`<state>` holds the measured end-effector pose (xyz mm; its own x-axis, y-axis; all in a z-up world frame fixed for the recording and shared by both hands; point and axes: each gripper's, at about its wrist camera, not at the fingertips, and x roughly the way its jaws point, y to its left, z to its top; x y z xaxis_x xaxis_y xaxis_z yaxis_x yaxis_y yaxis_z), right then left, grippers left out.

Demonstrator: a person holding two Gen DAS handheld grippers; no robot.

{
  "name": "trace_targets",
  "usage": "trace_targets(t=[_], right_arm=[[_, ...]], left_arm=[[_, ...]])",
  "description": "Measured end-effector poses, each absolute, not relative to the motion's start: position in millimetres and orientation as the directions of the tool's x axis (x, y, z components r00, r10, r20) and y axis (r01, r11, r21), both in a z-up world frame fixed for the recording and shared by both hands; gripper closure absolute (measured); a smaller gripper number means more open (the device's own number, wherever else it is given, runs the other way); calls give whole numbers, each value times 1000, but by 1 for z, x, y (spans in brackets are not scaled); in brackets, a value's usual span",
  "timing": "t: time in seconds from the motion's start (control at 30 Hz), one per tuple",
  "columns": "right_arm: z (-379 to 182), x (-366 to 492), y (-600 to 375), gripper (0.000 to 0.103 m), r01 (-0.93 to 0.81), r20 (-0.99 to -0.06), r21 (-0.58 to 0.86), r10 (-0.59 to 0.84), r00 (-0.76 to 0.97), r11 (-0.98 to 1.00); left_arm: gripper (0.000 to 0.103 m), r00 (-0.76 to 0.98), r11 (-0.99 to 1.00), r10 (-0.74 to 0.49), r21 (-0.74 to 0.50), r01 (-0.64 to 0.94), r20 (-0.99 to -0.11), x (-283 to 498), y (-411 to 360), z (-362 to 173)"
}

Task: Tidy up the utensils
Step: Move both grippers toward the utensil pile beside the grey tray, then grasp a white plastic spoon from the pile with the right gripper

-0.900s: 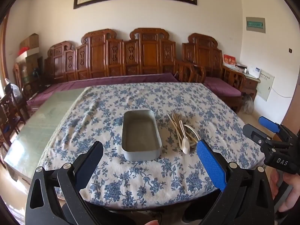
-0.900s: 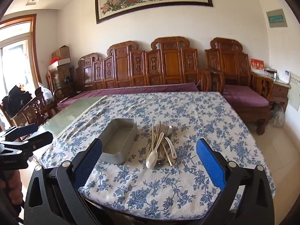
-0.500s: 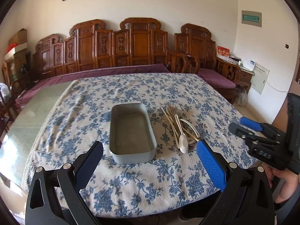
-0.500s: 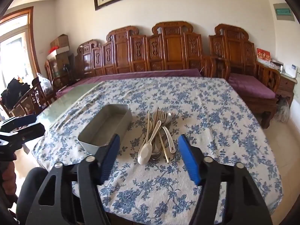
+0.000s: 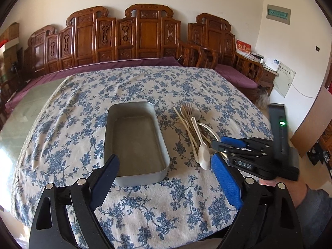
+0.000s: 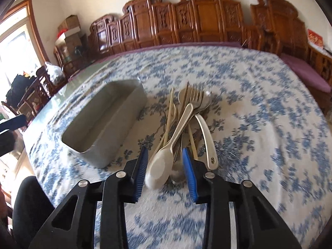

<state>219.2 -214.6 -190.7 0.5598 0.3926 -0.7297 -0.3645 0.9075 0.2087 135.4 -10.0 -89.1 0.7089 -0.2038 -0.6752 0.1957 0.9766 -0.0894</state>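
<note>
**Student:** Two grippers and one tin, is that your whole set-up?

**Instructor:** Nearly. You hold the left gripper (image 5: 165, 171) spread wide over the near end of one grey metal tin (image 5: 136, 143), with nothing between its blue pads. Your right gripper (image 6: 165, 167) stands partly closed, its jaws having just been narrowing; the bowl of the large white spoon (image 6: 159, 169) lies in the gap between its fingers (image 6: 189, 173). Motion blur leaves it unclear whether the pads touch the spoon.

**Student:** How many utensils do you count in the pile?

**Instructor:** One pile of utensils (image 6: 186, 122), just right of the tin on the blue-flowered tablecloth (image 5: 145, 213). You can make out two white spoons, at least one metal fork, a metal spoon bowl or two beneath, and several pale chopsticks; an exact total cannot be told where they overlap.

**Student:** And their look?

**Instructor:** Handles and tines fan away from you, and the big spoon's bowl faces your right gripper. The white spoons are glossy, the second one (image 6: 207, 139) slimmer and lying to the right. The tin is oblong, round-cornered and holds nothing. One carved wooden bench (image 5: 128, 37) lines the wall behind the table.
</note>
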Motion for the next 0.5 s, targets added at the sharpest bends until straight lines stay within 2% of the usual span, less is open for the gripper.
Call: trace_targets(t=[0.13,0.4,0.5], right_arm=[[-207,233,-206,75,-382,-739,259,437,513,887],[-223,236,-194,76,-405,-769,249,433,469,880],[-220,233,-199,79,-408,-761,254,441,475,877]], left_arm=[[18,702,979,-191,-79,188,-686,142,-8,-93],[18,688,985,-167,-88,149,-706,148,-2,-102],[18,690,986,-165,-97,138,-705,148,-1,-102]])
